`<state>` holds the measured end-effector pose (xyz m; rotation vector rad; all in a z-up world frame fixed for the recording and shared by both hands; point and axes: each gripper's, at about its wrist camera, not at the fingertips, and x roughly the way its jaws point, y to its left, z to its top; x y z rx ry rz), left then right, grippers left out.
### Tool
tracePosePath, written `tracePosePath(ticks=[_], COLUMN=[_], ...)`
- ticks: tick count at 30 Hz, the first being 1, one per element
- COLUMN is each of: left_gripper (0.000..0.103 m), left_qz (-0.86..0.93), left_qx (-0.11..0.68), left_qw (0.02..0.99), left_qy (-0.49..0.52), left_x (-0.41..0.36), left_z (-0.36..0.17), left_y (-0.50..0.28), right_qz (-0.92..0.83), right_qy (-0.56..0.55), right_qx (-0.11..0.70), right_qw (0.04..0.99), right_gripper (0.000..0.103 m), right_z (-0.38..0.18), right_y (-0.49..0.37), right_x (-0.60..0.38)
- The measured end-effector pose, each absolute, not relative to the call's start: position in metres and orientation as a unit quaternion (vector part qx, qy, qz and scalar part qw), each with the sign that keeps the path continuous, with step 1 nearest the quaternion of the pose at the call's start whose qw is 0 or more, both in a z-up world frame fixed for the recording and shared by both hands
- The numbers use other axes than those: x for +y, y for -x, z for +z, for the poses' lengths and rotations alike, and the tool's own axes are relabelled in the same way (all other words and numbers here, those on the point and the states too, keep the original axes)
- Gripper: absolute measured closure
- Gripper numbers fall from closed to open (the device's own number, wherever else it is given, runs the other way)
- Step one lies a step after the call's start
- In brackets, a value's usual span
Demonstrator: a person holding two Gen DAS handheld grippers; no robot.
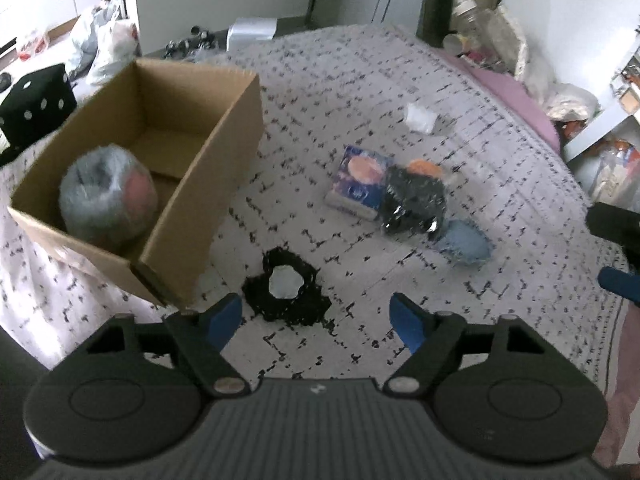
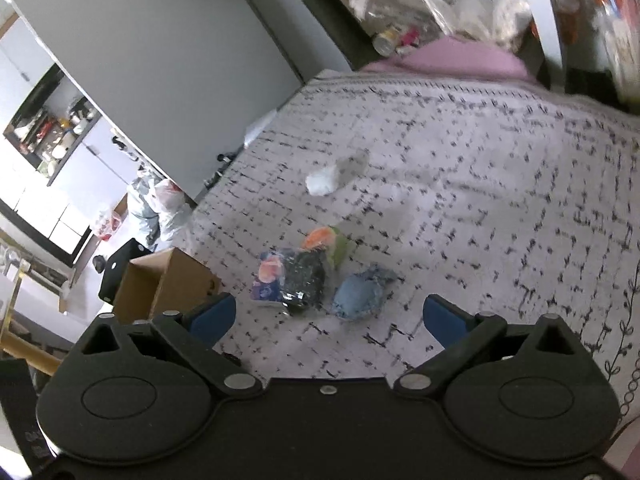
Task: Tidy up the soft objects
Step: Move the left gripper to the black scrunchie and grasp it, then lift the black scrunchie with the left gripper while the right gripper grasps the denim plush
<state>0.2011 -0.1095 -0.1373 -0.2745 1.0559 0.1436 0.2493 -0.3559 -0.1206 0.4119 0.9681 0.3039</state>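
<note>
An open cardboard box (image 1: 224, 184) stands on the patterned bedspread at the left, with a wrapped grey-and-pink ball (image 1: 108, 200) inside. A black fuzzy ring with a white centre (image 1: 286, 288) lies just ahead of my open, empty left gripper (image 1: 316, 316). Further off lie a blue printed pack (image 1: 358, 184), a black shiny bag (image 1: 414, 204), an orange soft piece (image 1: 424, 168), a light blue pouch (image 1: 466, 242) and a white wad (image 1: 418, 118). My right gripper (image 2: 330, 320) is open and empty, above the bedspread near the light blue pouch (image 2: 358, 292), black bag (image 2: 304, 280) and pack (image 2: 268, 280).
A black plush die (image 1: 36, 104) sits beyond the box at the left. Plastic bags (image 1: 104, 44) and clutter (image 1: 488, 40) line the far edges of the bed. A pink sheet (image 2: 452, 60) shows at the far edge. The box also shows in the right wrist view (image 2: 172, 284).
</note>
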Motion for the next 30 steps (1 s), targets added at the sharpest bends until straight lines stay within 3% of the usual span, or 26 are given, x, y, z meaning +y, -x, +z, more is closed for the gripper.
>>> tracePosePath(ticks=[12, 17, 20, 30], left_gripper=[0.034, 0.064, 0.074, 0.083], left_qz=[0.087, 0.093, 0.087, 0.068], left_qx=[0.523, 0.528, 0.518, 0.501], left_qw=[0.84, 0.835, 0.842, 0.85], left_qy=[0.117, 0.124, 0.128, 0.146], left_x=[-0.112, -0.112, -0.114, -0.116], left_z=[-0.184, -0.2, -0.201, -0.199], left_y=[-0.221, -0.228, -0.231, -0.248], right_qz=[0.155, 0.159, 0.16, 0.122], right_qy=[-0.196, -0.202, -0.202, -0.225], right_qx=[0.482, 0.502, 0.512, 0.541], right_qw=[0.84, 0.826, 0.82, 0.801], right_gripper=[0.007, 0.02, 0.027, 0.038], right_z=[-0.141, -0.154, -0.161, -0.191], right_y=[-0.265, -0.275, -0.282, -0.313], right_x=[-0.353, -0.349, -0.344, -0.342])
